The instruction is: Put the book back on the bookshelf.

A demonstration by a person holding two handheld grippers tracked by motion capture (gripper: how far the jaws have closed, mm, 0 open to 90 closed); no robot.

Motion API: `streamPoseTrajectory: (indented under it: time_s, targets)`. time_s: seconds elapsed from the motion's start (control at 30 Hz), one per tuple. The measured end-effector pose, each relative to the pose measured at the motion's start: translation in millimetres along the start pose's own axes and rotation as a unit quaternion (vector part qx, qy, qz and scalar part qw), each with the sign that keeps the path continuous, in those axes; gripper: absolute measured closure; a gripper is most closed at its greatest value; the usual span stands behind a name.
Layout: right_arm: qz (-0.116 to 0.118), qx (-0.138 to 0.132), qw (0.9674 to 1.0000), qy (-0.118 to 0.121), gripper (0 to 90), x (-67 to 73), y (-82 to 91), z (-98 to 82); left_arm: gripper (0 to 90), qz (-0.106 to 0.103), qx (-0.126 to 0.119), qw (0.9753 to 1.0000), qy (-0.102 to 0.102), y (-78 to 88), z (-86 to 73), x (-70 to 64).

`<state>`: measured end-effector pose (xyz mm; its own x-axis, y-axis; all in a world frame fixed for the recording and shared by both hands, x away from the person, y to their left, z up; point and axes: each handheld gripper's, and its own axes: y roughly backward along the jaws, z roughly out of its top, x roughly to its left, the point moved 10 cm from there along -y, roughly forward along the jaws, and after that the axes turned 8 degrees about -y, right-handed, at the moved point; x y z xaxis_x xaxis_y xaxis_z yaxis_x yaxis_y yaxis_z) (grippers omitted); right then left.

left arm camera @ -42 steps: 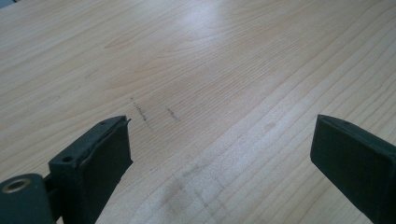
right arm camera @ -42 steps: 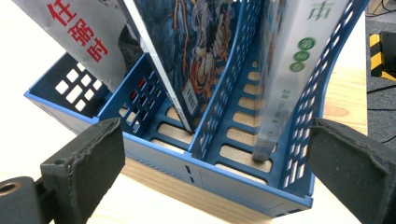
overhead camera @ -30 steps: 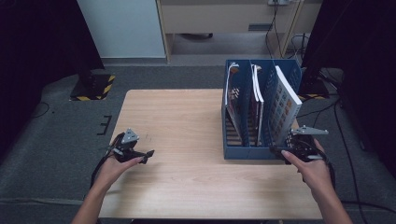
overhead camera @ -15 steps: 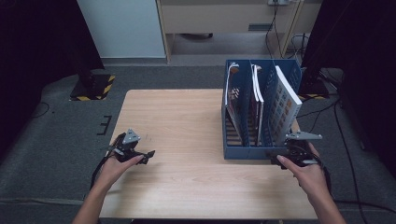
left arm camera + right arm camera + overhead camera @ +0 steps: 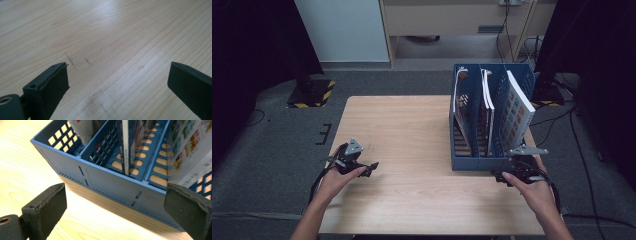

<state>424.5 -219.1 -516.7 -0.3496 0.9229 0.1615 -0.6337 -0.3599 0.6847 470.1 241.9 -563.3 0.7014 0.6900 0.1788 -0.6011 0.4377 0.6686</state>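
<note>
A blue slotted file rack (image 5: 477,161) (image 5: 107,185) stands on the right half of the wooden table (image 5: 412,130). Its three slots hold upright books: a thin one (image 5: 458,95) at the left, a white-spined one (image 5: 486,95) (image 5: 125,147) in the middle, and a thick colourful one (image 5: 517,105) (image 5: 187,152) leaning at the right. My right gripper (image 5: 501,176) (image 5: 115,212) is open, low over the table just in front of the rack's near wall. My left gripper (image 5: 371,168) (image 5: 117,85) is open over bare wood near the table's front left.
Beyond the table stand a light cabinet (image 5: 344,30) and a wooden desk (image 5: 452,20) with cables. A black-and-yellow striped base (image 5: 312,95) sits on the grey floor at the left. Dark curtains (image 5: 602,60) close the right side.
My right gripper has dropped back toward the table's front edge, away from the rack's near right corner. The left gripper has barely shifted.
</note>
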Motion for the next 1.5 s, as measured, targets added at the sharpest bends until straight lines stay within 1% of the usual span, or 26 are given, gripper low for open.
streamPoseTrajectory:
  time_s: [0.23, 0.4, 0.47, 0.5, 0.63, 0.7, 0.73, 0.83, 0.97, 1.1, 1.13, 1.2, 1.27, 1.5]
  targets:
    - [0.005, 0.003, 1.0, 0.007, 5.0, 8.2, -3.8, -3.9, 2.9, 0.0, -0.001, 1.0, -0.001, 0.4, 0.3, -0.1]
    - [0.011, 0.007, 0.9998, 0.013, 5.0, 16.6, -8.3, -7.9, 2.9, -0.001, 0.0, 1.0, -0.002, 0.2, 0.3, -0.8]
    - [0.013, 0.01, 0.9998, 0.01, 5.0, 19.7, -10.1, -9.6, 2.9, -0.001, 0.0, 1.0, -0.003, 0.2, 0.3, -1.0]
    - [0.013, 0.01, 0.9998, 0.014, 5.0, 20.1, -11.1, -10.3, 2.9, -0.001, 0.0, 1.0, -0.003, 0.3, 0.3, -1.0]
    - [0.015, 0.014, 0.9997, 0.01, 5.0, 22.8, -13.7, -13.6, 2.9, -0.001, 0.002, 1.0, -0.005, 0.1, -0.2, -1.2]
    - [0.015, 0.015, 0.9997, 0.011, 5.0, 23.6, -14.2, -14.7, 2.9, -0.001, 0.001, 1.0, -0.004, -0.1, -0.1, -1.3]
    - [0.015, 0.015, 0.9997, 0.015, 5.0, 23.6, -14.4, -15.1, 2.9, -0.001, 0.001, 1.0, -0.004, -0.2, 0.0, -1.1]
    - [0.015, 0.018, 0.9997, 0.011, 5.0, 24.0, -15.3, -16.5, 3.0, -0.001, 0.004, 1.0, -0.005, -0.4, -1.0, -1.7]
    - [0.015, 0.018, 0.9996, 0.015, 5.0, 25.4, -19.0, -19.0, 3.0, 0.0, 0.001, 1.0, -0.004, 0.7, -0.1, -1.5]
    - [0.017, 0.025, 0.9994, 0.015, 5.2, 32.2, -23.7, -25.6, 2.9, -0.003, 0.002, 1.0, -0.009, -0.2, -0.3, -4.1]
    - [0.02, 0.024, 0.9993, 0.019, 5.1, 33.6, -25.2, -26.6, 2.9, -0.003, 0.003, 0.9999, -0.009, -0.5, -0.6, -4.4]
    - [0.02, 0.024, 0.9993, 0.018, 5.3, 37.4, -27.6, -27.8, 2.9, -0.001, 0.006, 0.9999, -0.012, -0.6, -1.3, -4.1]
    - [0.021, 0.024, 0.9992, 0.023, 5.3, 40.5, -29.5, -28.3, 2.9, -0.002, 0.007, 0.9999, -0.012, -0.6, -1.9, -4.1]
    - [0.033, 0.03, 0.9984, 0.034, 5.4, 60.0, -43.8, -34.5, 2.9, -0.001, 0.007, 0.9999, -0.013, -0.4, -1.9, -4.9]
